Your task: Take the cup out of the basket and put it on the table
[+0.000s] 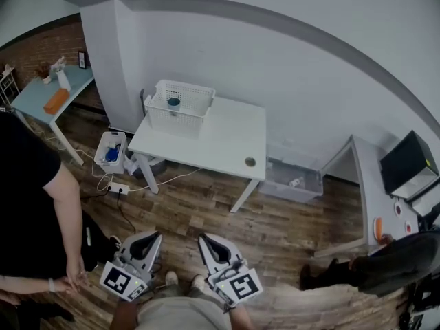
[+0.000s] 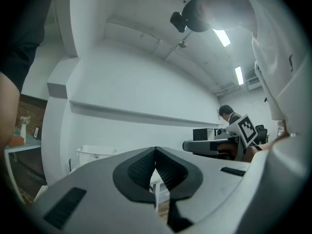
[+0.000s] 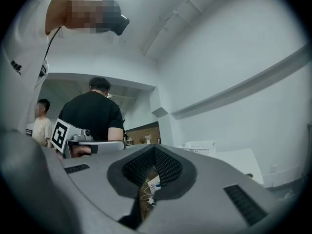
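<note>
Well, I am only setting out, I reckon, holding the left gripper (image 1: 147,237) and the right gripper (image 1: 207,240) low, fingers pressed together on nothing, while the cup (image 1: 173,103) is sitting in the basket (image 1: 183,121) on the worktop (image 1: 223,135) well ahead, calling for an approach and opened fingers.

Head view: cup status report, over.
Left gripper, right gripper shut, empty, far back. Small teal cup in white slatted plastic basket on white table. Way clear.
</note>
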